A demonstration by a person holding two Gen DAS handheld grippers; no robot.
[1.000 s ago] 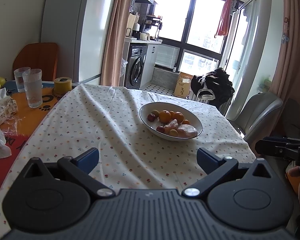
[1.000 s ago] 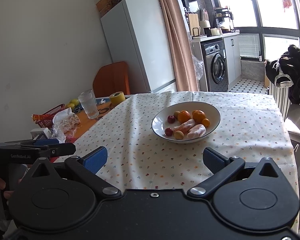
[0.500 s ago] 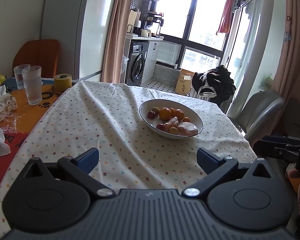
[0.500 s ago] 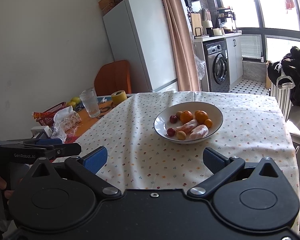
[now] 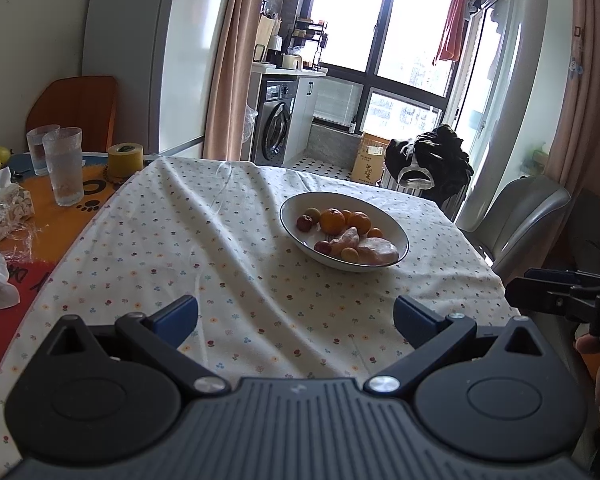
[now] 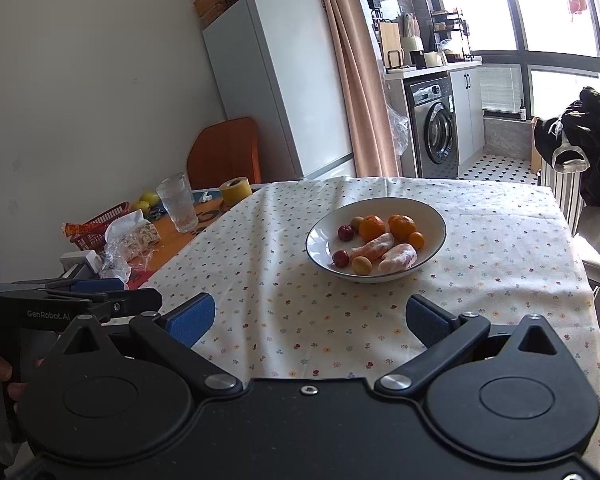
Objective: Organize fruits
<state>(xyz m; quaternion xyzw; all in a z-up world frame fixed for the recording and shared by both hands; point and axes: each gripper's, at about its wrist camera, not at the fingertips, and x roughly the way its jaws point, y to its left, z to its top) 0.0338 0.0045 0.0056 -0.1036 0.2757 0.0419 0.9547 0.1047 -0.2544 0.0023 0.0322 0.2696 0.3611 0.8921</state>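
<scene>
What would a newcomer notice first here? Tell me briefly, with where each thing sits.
The white bowl of fruit in the middle of the flowered tablecloth draws the eye first, with its oranges, small red fruits and two plastic-wrapped pieces. Both tongs, left and right, hang open and empty at the near table edge. To the left, clutter lies off the cloth: a drinking glass and a yellow tape roll.

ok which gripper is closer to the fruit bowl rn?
Too close to call. The left gripper and the right gripper both hang open over the near table edge, well short of the bowl, which sits ahead and slightly right of each.
</scene>
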